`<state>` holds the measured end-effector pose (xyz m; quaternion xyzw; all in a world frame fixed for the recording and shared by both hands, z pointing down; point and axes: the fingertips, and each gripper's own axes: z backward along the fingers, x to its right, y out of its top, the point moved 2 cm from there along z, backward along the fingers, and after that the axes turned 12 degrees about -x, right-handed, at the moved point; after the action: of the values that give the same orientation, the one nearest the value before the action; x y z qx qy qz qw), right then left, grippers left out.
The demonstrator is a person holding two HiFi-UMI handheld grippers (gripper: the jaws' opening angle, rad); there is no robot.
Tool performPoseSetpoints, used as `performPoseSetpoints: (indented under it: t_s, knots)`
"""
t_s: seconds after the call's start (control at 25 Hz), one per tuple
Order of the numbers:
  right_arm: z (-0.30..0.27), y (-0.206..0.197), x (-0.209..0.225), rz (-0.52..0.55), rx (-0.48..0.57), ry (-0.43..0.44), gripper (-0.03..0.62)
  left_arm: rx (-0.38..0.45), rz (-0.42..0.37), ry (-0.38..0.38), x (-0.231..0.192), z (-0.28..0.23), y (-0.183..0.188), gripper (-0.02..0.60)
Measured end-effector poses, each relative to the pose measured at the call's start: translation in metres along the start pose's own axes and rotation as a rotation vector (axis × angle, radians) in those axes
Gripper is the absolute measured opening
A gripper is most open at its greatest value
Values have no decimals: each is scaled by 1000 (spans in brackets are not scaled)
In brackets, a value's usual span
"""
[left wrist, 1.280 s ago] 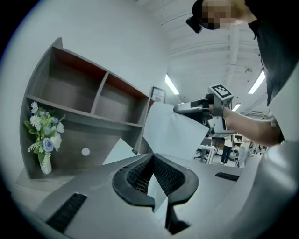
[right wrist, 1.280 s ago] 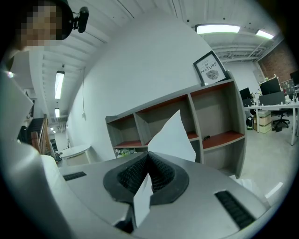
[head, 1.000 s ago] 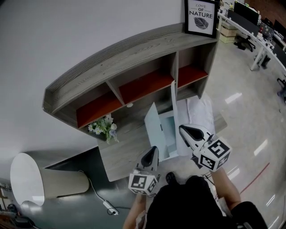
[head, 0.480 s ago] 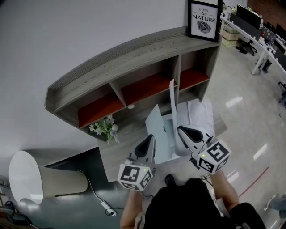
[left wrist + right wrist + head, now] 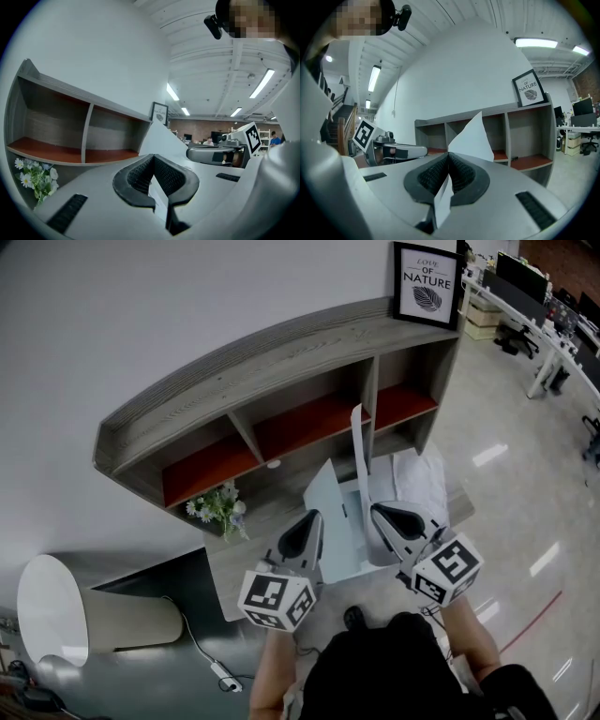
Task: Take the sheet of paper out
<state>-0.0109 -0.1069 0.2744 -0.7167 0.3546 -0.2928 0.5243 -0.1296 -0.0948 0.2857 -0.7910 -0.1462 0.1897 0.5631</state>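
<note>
A white sheet of paper stands on edge above an open pale-blue folder on the grey desk. My right gripper is shut on the sheet's lower part; in the right gripper view the sheet rises as a white point from between the pads of that gripper. My left gripper is shut on the folder's cover, and in the left gripper view the pale cover runs up out of its closed jaws. The two grippers are side by side and level.
A grey shelf unit with red boards stands at the desk's back, with a framed print on top. A bunch of flowers is at the left, a white bundle at the right. A pale cylinder and a cable lie on the floor.
My left gripper has risen toward the camera with the folder's cover in it. The right gripper has stayed almost in place, still gripping the sheet.
</note>
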Motion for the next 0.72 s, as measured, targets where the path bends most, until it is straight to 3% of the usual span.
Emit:
performPoseSetpoints:
  t_s: [0.72]
  knots:
    - [1,-4,-2,18,-13,8,14,-13,1,15,-3,0,-6,12]
